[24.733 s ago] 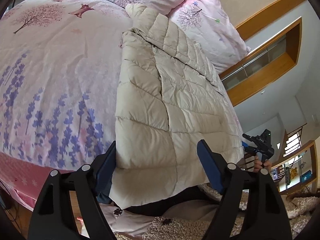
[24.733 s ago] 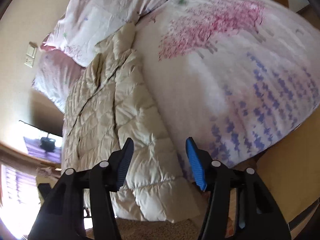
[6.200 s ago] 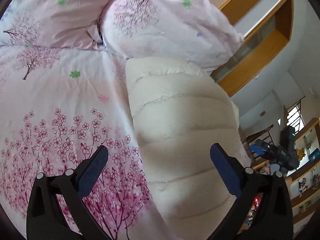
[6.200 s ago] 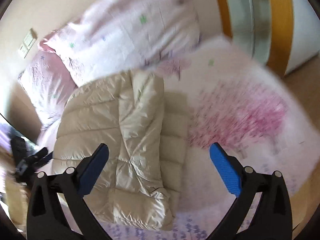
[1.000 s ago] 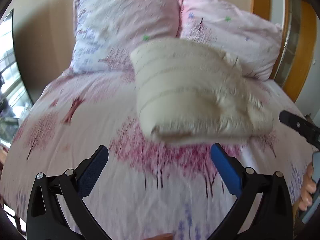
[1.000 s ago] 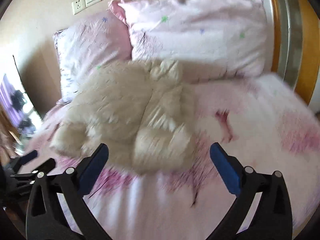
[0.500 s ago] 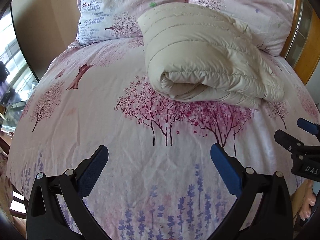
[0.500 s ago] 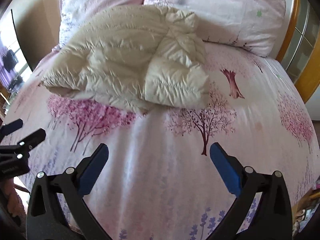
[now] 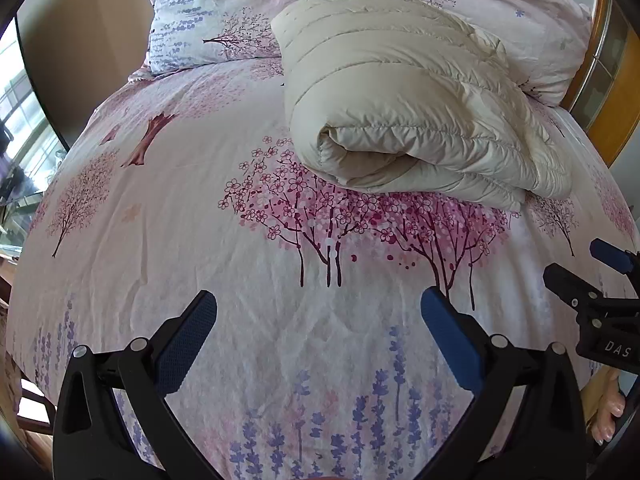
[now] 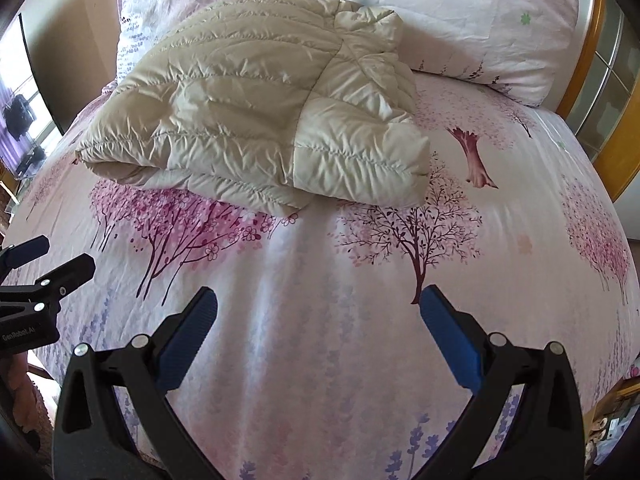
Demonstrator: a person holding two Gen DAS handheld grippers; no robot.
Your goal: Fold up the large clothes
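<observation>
Cream quilted down jacket (image 9: 404, 108) lies folded into a thick bundle at the head end of the bed, on the blossom-tree duvet cover (image 9: 224, 248), its far edge up against the two pillows (image 10: 472, 20). Nothing sits between the tongs and the bundle, only bare printed cover.

Left gripper (image 9: 318, 332) hangs above the foot end, jaws spread wide, gripping nothing. Right gripper (image 10: 318, 330) likewise: blue pads far apart, empty, well short of the jacket.

Left wrist view: looks into the rolled end of the bundle, layers curled inward; right gripper's tips poke in at the right edge, person's fingers (image 9: 608, 412) below them; window (image 9: 16, 128) at far left. Right wrist view: shows the top face instead, with the stitched panels and a smaller folded flap (image 10: 360, 140) overlapping on the right side; wooden frame (image 10: 600, 80) beside the bed at right; left gripper's tips at the left edge.
</observation>
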